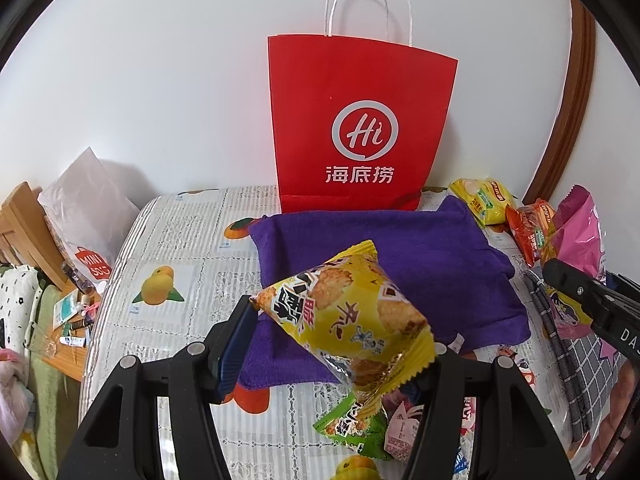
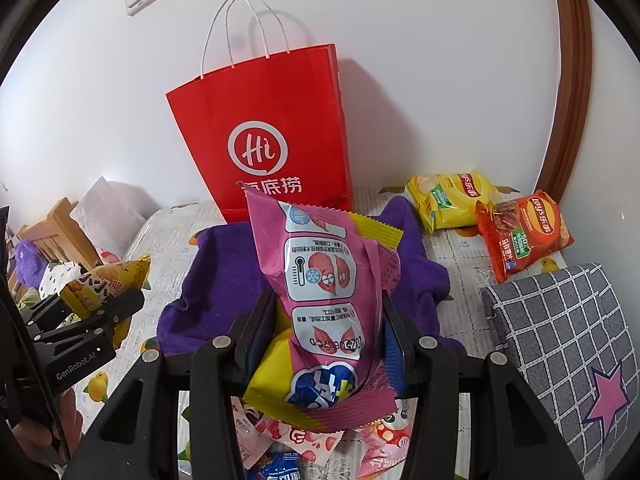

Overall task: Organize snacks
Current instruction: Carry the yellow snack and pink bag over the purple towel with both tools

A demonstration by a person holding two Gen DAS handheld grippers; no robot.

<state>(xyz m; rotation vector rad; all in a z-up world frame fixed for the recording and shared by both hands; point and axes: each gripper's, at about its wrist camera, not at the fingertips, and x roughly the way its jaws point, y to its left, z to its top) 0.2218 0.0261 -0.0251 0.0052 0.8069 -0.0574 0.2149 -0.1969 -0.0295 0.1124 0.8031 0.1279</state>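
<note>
My left gripper [image 1: 340,332] is shut on a yellow snack packet [image 1: 344,312] and holds it above a purple towel [image 1: 420,264]. My right gripper [image 2: 328,320] is shut on a pink sweet-potato snack bag [image 2: 332,300], also above the towel [image 2: 224,288]. A red paper bag with white handles [image 1: 352,120] stands upright against the wall behind the towel; it also shows in the right wrist view [image 2: 272,136]. The left gripper with its yellow packet [image 2: 104,284] shows at the left of the right wrist view. The right gripper's finger [image 1: 580,292] shows at the right of the left wrist view.
A yellow chip bag [image 2: 452,200] and a red chip bag [image 2: 524,232] lie at the back right. A grey checked cushion [image 2: 560,344] sits at the right. Several small packets [image 1: 356,428] lie near the table's front. Wooden furniture [image 1: 24,224] stands to the left.
</note>
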